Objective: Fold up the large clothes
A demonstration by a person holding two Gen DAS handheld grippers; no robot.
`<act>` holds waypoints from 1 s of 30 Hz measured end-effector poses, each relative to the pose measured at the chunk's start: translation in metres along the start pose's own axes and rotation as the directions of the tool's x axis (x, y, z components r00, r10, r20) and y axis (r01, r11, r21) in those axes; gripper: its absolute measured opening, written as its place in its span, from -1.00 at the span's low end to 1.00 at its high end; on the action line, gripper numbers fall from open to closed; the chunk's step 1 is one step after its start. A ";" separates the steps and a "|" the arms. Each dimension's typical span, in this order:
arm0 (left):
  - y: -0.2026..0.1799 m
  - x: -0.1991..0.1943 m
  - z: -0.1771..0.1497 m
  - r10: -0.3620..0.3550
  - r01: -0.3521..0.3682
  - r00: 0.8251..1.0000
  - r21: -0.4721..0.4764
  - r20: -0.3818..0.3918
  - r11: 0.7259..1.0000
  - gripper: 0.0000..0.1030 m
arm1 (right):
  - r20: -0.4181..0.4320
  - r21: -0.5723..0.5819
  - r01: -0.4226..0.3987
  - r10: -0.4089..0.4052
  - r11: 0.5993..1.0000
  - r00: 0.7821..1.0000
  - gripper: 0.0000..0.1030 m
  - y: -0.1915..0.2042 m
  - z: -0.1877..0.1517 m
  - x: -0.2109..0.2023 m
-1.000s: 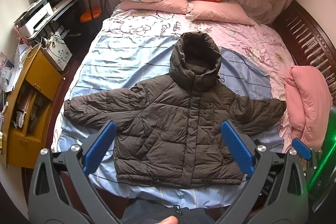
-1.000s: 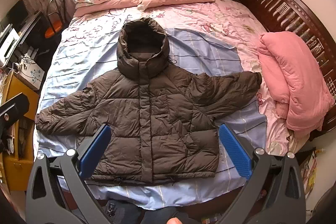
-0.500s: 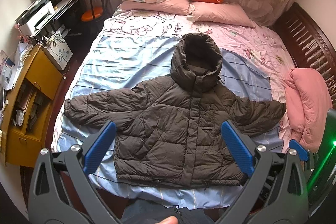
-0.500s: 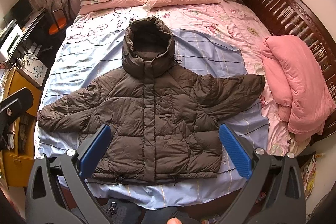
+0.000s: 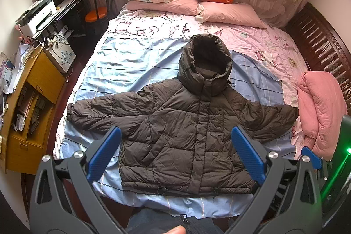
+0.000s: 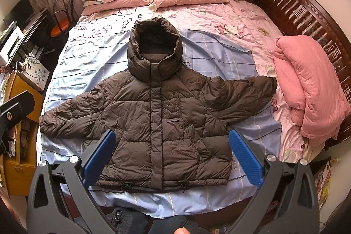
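Little has moved in the last second: both views have only drifted slightly, and the jacket (image 5: 186, 130) lies as before, flat and face-up on the bed (image 5: 122, 62), sleeves spread. The left claw (image 5: 175, 152) and right claw (image 6: 171, 157) hang wide and empty above the hem. I'd start with one sleeve cuff, pinching deep into the puffy fabric.

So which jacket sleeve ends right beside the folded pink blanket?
The sleeve on the right of the picture; its cuff reaches the pink blanket. The other sleeve ends near the bed's left edge.
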State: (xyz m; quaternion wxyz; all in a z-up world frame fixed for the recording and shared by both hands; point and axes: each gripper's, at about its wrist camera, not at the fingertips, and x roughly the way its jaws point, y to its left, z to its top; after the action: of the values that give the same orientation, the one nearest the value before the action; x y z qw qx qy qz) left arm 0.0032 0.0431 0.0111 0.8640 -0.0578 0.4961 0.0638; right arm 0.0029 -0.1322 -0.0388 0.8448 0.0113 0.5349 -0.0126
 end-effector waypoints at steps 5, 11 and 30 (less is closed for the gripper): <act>0.000 0.000 0.000 0.001 -0.001 1.000 -0.001 0.001 1.000 0.96 | -0.002 -0.002 -0.002 0.002 1.000 1.000 0.97 -0.001 0.000 0.000; 0.001 0.000 -0.001 0.000 0.000 1.000 -0.003 0.000 1.000 0.96 | -0.003 0.000 -0.002 0.002 1.000 1.000 0.97 0.000 -0.002 0.000; 0.063 0.057 -0.006 -0.190 0.152 0.964 -0.201 -0.187 0.968 0.96 | -0.048 0.018 -0.011 0.012 1.000 0.999 0.97 0.008 -0.007 0.019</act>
State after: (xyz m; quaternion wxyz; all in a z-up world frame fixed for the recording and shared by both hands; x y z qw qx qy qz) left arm 0.0164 0.1075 -0.0434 0.8015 -0.1870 0.5673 0.0283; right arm 0.0044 -0.1239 -0.0588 0.8315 0.0222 0.5549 -0.0120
